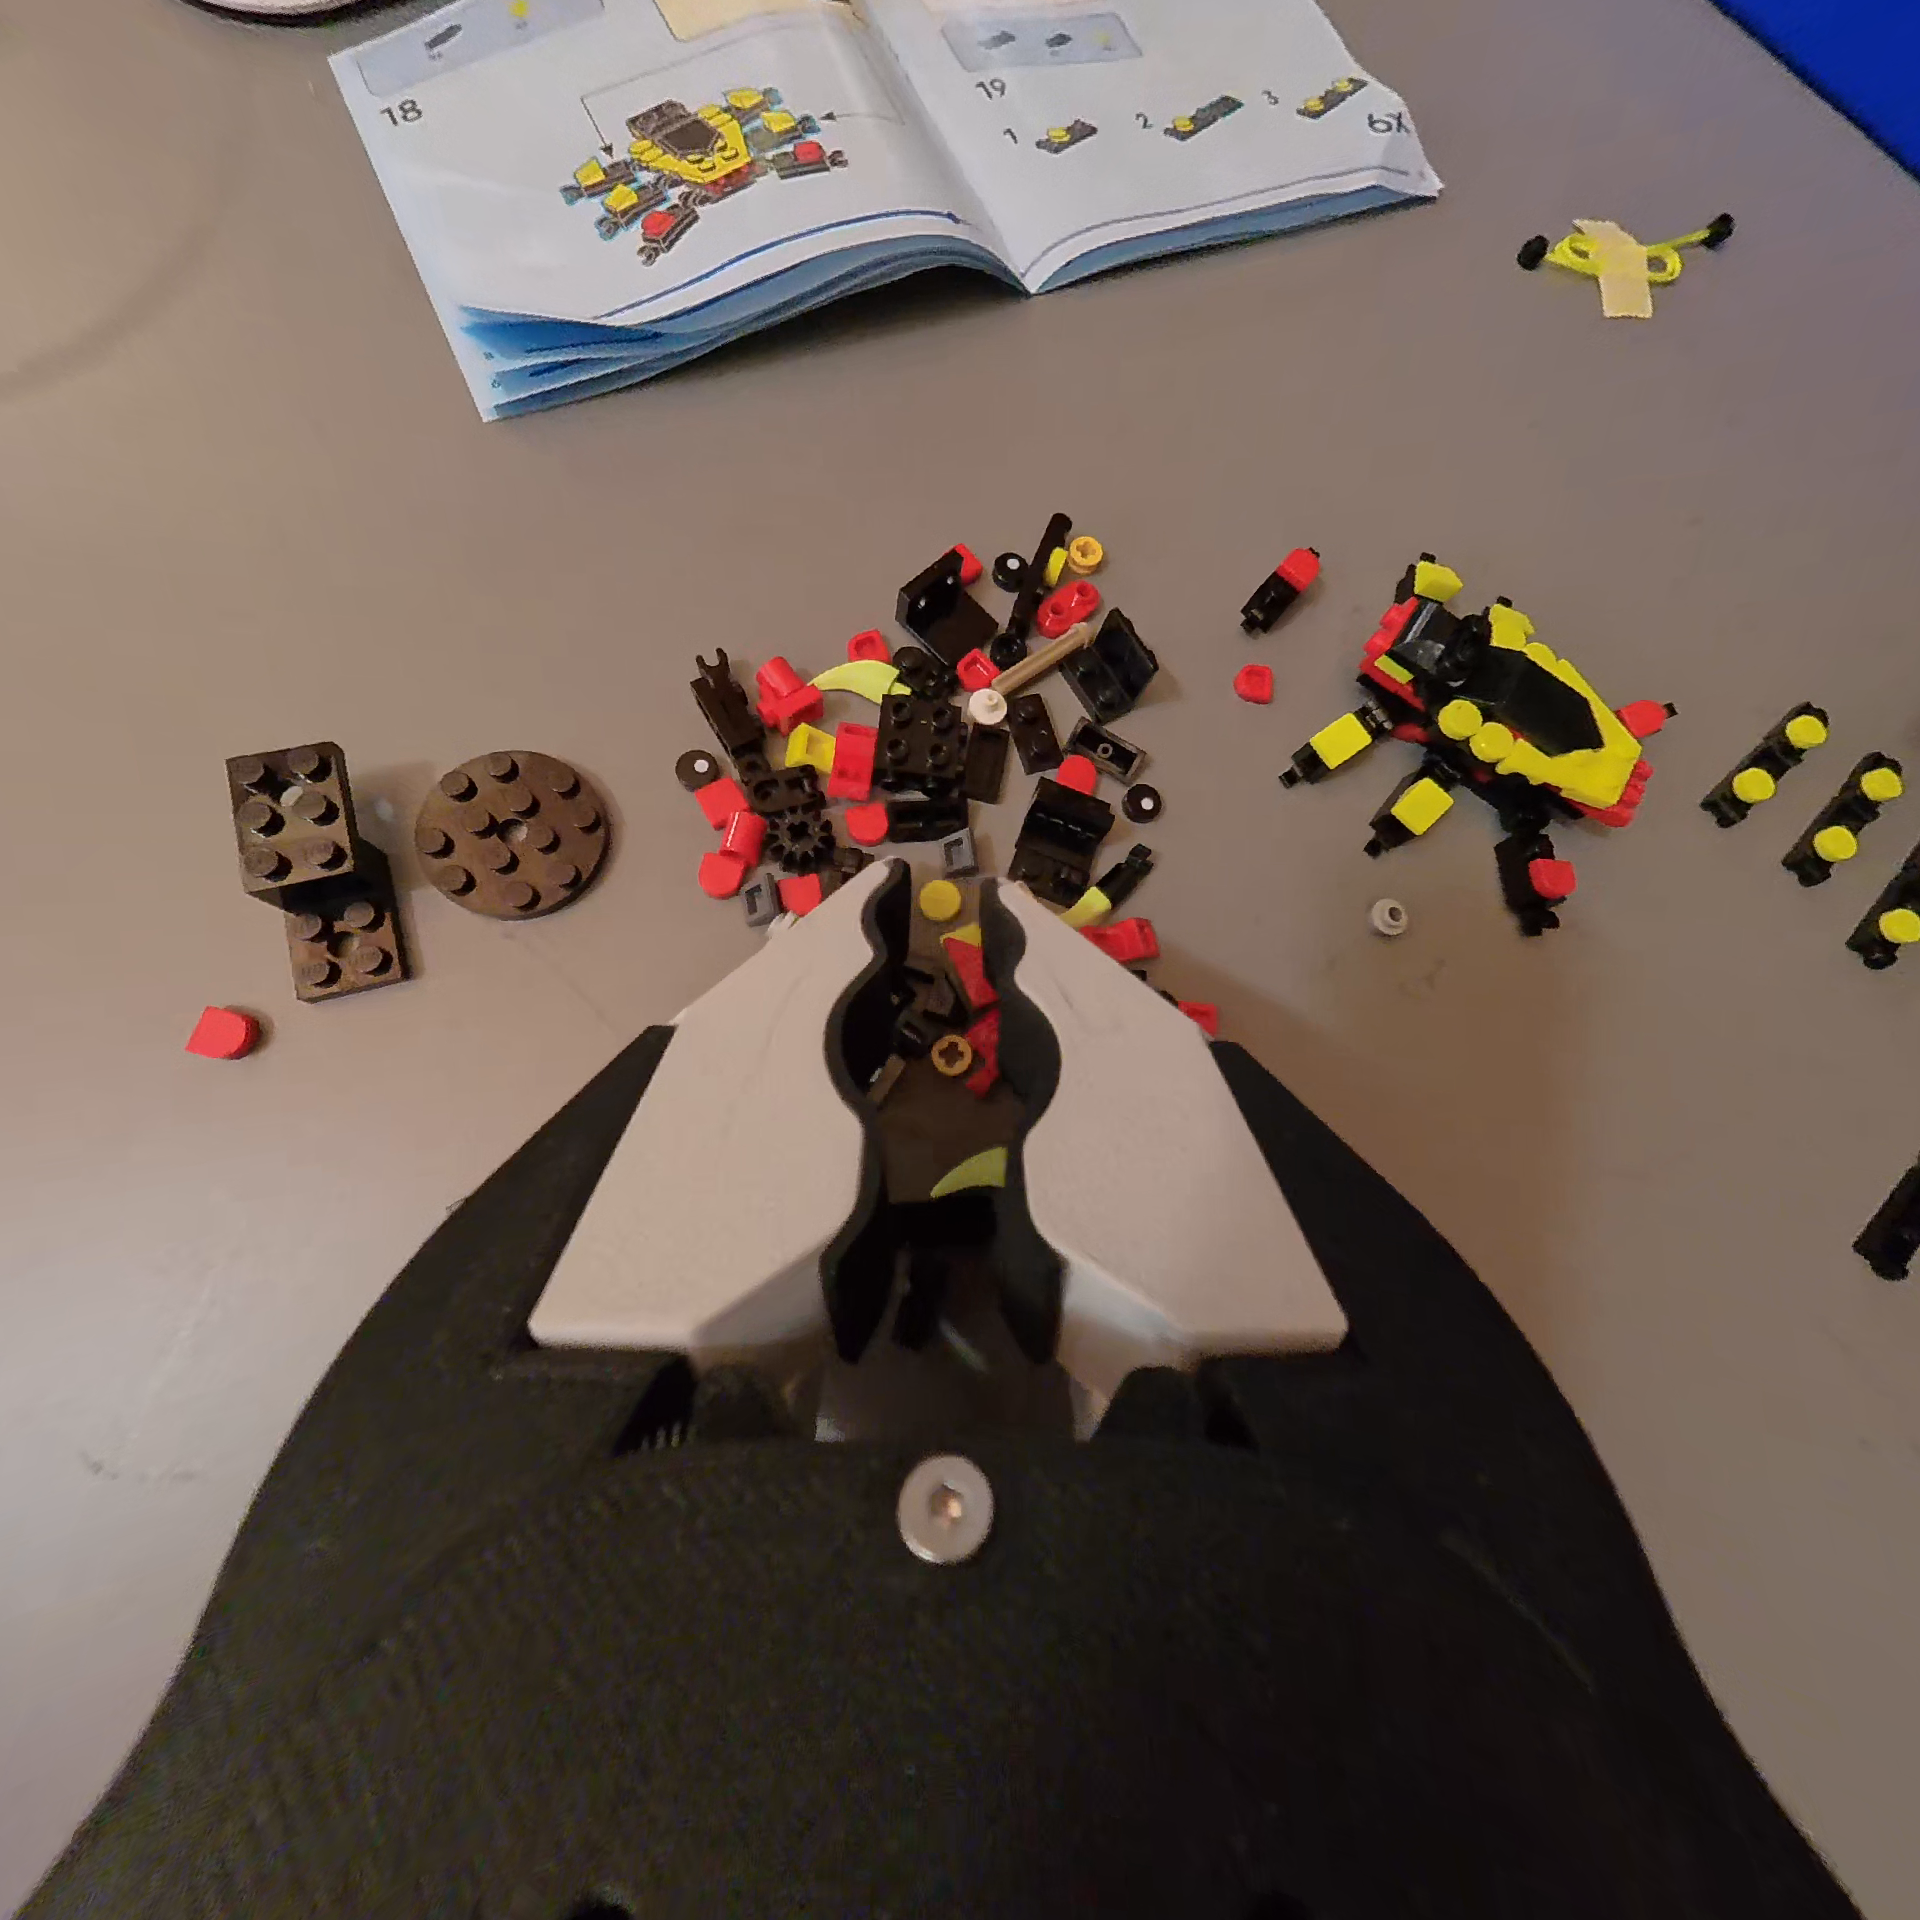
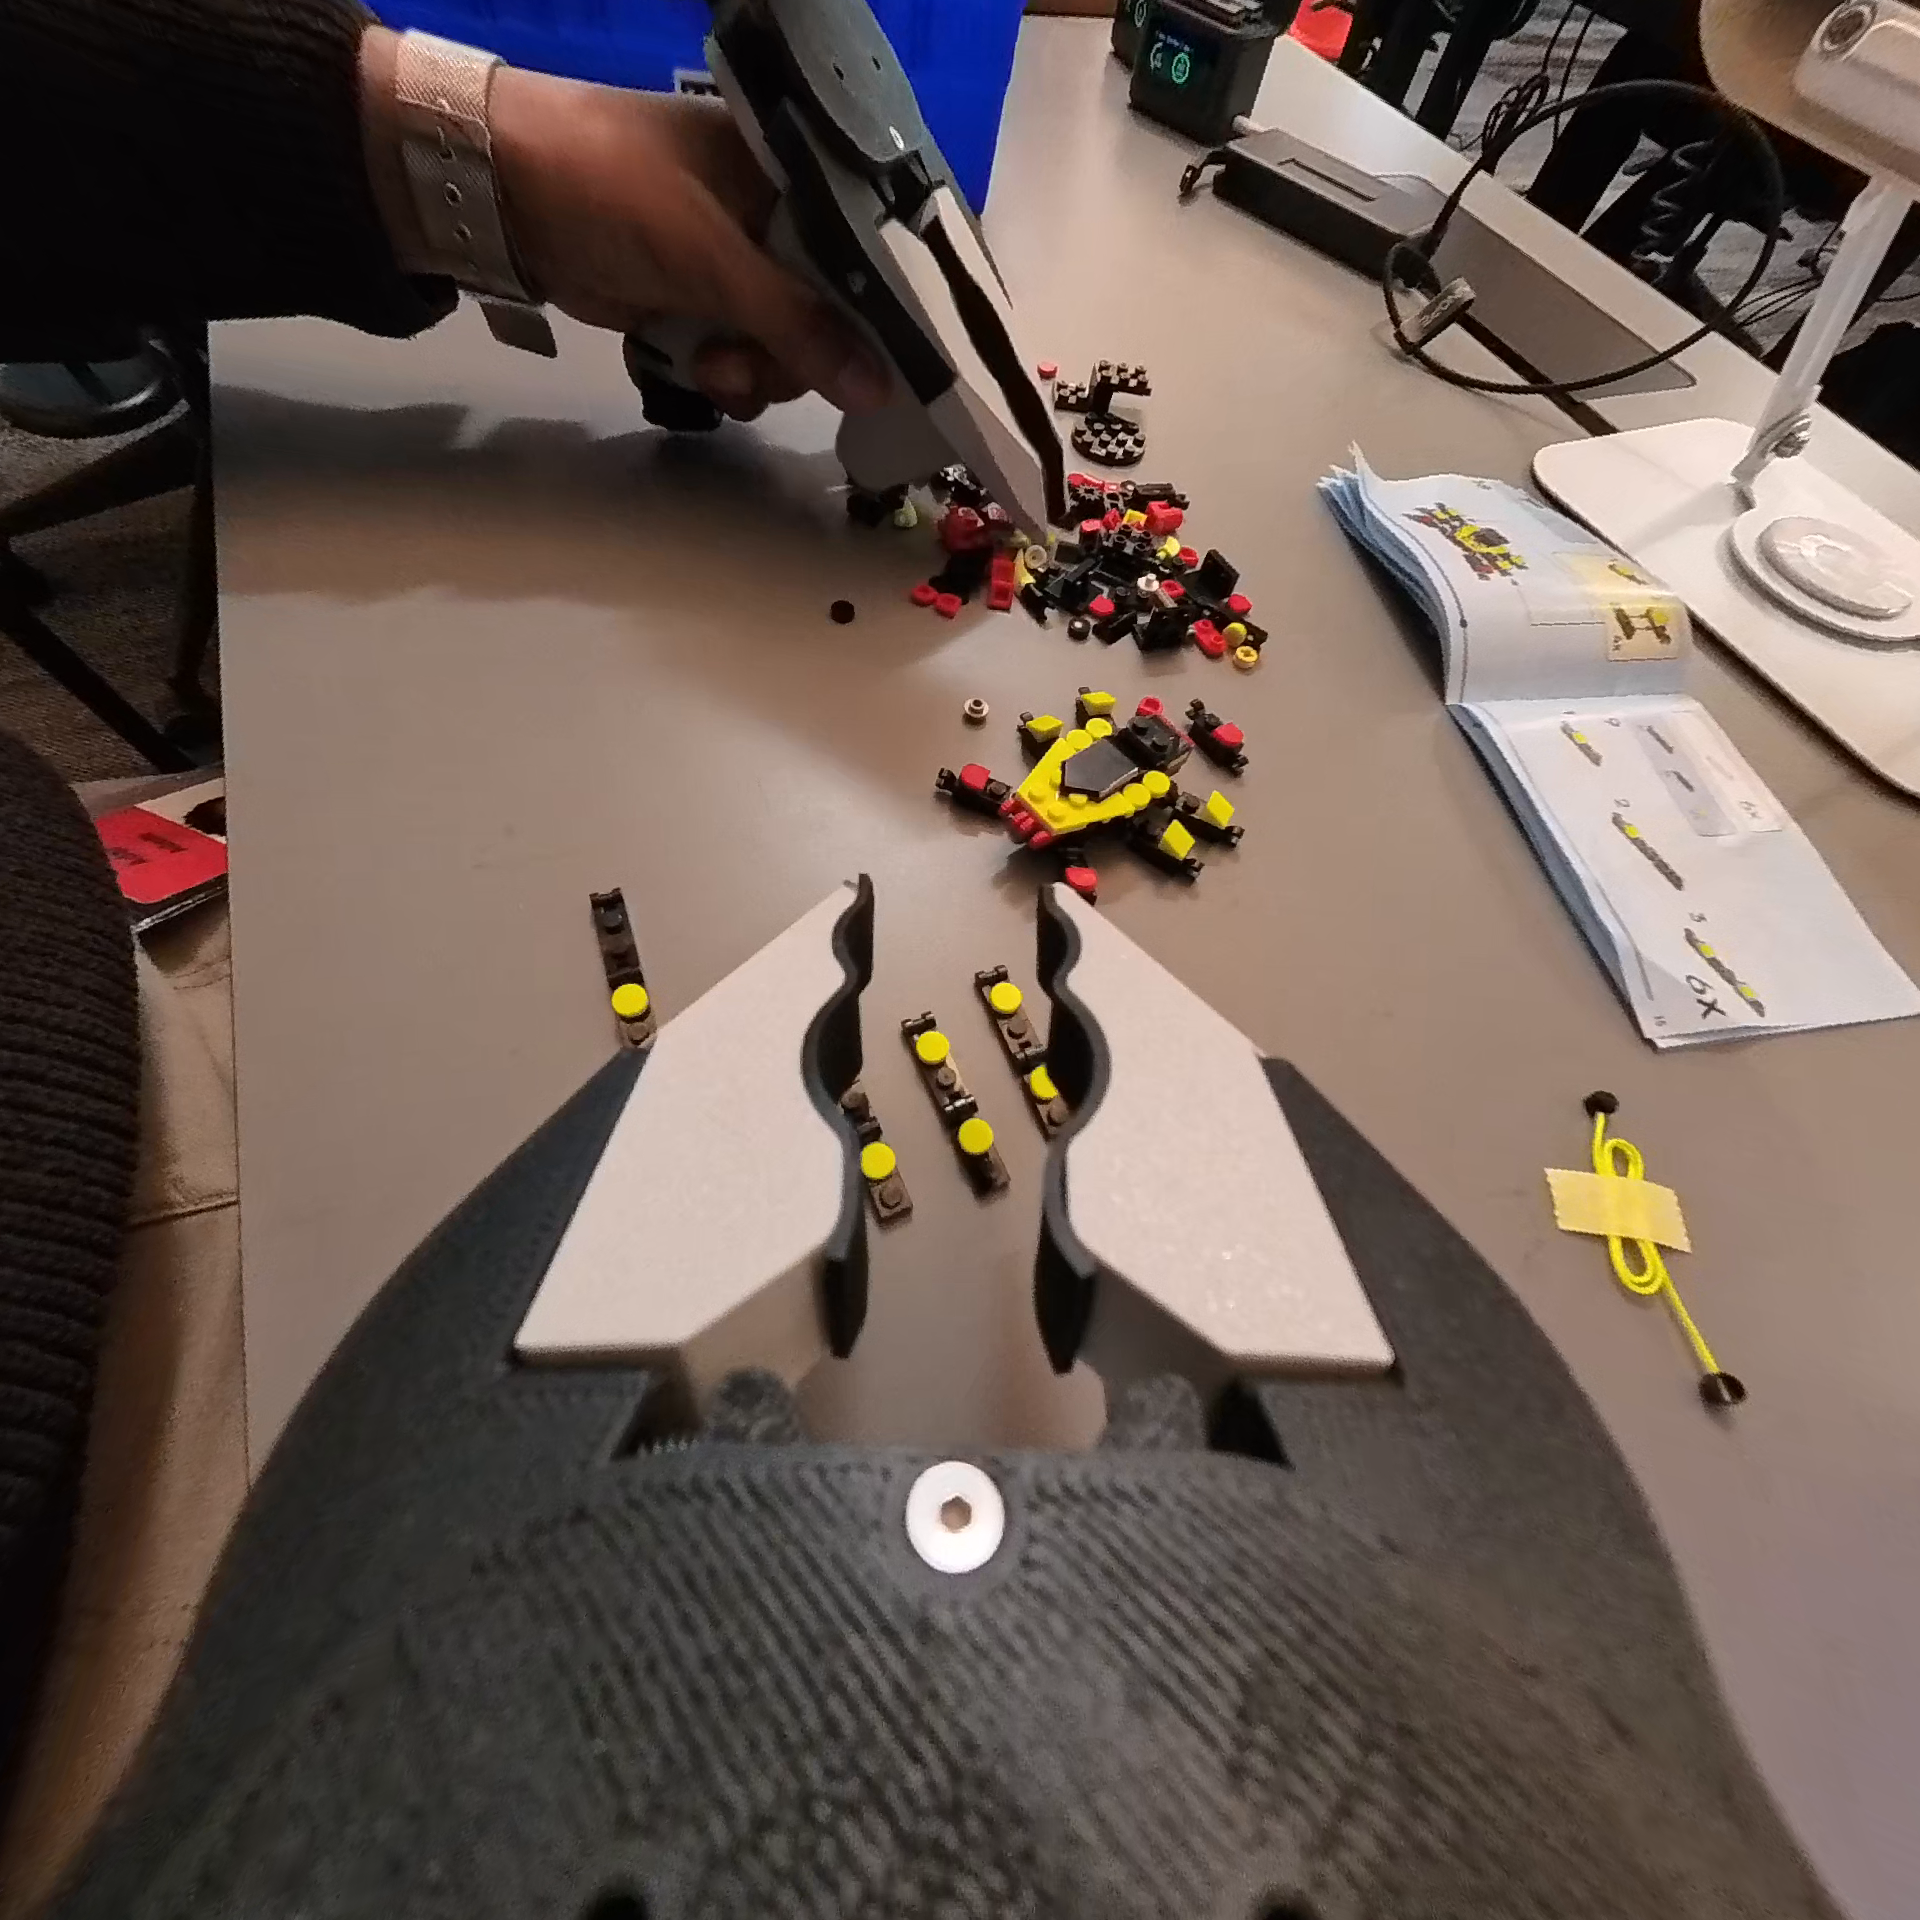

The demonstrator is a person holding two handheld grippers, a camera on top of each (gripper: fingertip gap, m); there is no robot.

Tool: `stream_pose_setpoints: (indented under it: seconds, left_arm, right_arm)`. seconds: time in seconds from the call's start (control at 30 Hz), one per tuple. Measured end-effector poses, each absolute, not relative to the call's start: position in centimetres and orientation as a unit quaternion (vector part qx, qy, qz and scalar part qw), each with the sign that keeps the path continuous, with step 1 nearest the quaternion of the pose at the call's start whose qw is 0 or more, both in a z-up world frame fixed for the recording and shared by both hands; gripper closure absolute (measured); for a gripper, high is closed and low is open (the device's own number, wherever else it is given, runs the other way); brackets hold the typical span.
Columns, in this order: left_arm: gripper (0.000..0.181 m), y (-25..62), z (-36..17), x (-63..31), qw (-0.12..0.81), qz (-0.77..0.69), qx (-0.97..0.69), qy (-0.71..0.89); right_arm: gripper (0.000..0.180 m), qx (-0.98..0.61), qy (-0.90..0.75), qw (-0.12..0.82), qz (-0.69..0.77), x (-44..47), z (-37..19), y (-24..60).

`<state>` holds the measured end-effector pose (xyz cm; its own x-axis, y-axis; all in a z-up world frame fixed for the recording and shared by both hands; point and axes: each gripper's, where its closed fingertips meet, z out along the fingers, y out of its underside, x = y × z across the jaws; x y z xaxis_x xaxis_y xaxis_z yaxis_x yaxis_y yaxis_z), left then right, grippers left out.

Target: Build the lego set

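My left gripper [image 1: 945,883] reaches into the near edge of a pile of small red, black and yellow lego pieces [image 1: 935,727]. Its jaws stand a narrow gap apart, with a yellow round piece [image 1: 940,900] lying between the tips. The right wrist view shows it tip-down in the pile [image 2: 1039,520], held by a hand [image 2: 644,239]. My right gripper [image 2: 951,904] is open and empty above several black strips with yellow round studs [image 2: 951,1101]. The part-built yellow, black and red model [image 1: 1507,727] [image 2: 1101,790] lies between pile and strips.
An open instruction booklet [image 1: 831,187] [image 2: 1621,790] lies beyond the pile. Brown bricks [image 1: 301,831] and a brown round plate [image 1: 512,834] sit left of it. A taped yellow string [image 2: 1631,1216], a white lamp base [image 2: 1766,540] and cables are on the right. Tip to tip, the grippers are about 20 cm apart. My left tips are roughly 7 cm from the brown round plate [image 1: 512,834].
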<state>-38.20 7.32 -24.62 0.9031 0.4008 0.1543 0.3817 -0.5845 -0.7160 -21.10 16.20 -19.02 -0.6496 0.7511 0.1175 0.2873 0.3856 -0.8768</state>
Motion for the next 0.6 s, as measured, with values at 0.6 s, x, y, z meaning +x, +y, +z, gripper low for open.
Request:
stream_pose_setpoints:
  seconds: [0.6]
  left_arm:
    - [0.176, 7.32, -25.04, -38.18, 0.390, -0.011, -0.889, -0.241]
  right_arm:
    - [0.150, -0.328, -0.792, 0.257, 0.446, -21.06, -19.14, 16.28]
